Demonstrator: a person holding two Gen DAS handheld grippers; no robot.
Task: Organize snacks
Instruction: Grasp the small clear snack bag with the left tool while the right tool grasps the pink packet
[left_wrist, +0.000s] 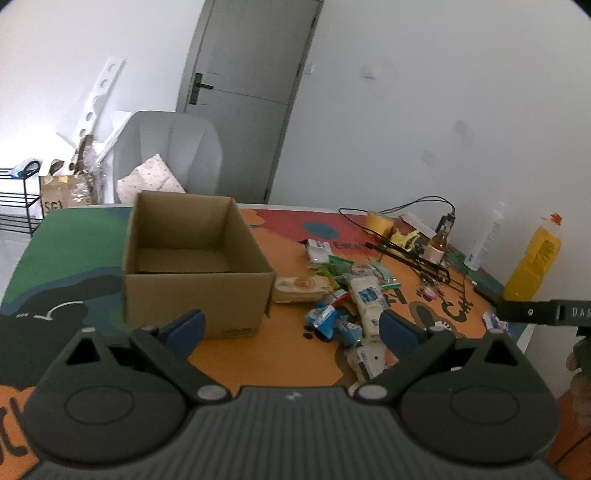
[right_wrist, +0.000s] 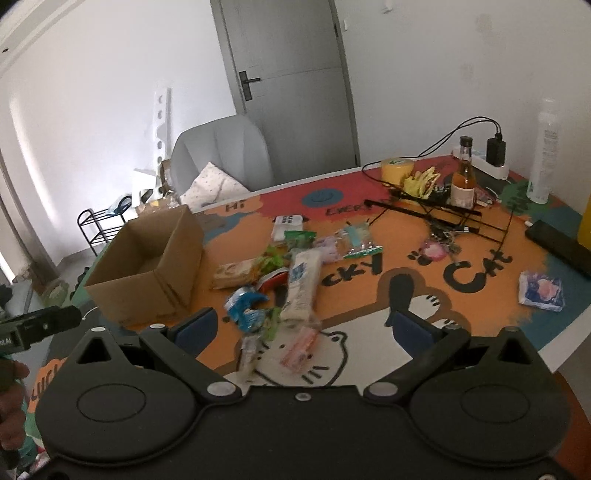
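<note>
An open, empty cardboard box (left_wrist: 192, 266) stands on the colourful table; it also shows in the right wrist view (right_wrist: 147, 266). A heap of snack packets (left_wrist: 351, 295) lies to its right, also in the right wrist view (right_wrist: 288, 280): a long white packet (right_wrist: 303, 284), a blue packet (right_wrist: 245, 306), a beige cracker pack (left_wrist: 301, 290), green packets (right_wrist: 299, 238). A blue-white packet (right_wrist: 542, 291) lies apart at the right. My left gripper (left_wrist: 291, 328) is open and empty, held above the table in front of the box. My right gripper (right_wrist: 303, 328) is open and empty above the near end of the heap.
At the table's back right are a yellow tape roll (right_wrist: 397, 170), a glass bottle (right_wrist: 464, 181), black cables and a wire rack (right_wrist: 436, 210), a clear bottle (right_wrist: 543, 155), a yellow bottle (left_wrist: 533, 266) and a black remote (right_wrist: 561, 245). A grey armchair (left_wrist: 170, 155) stands behind the table.
</note>
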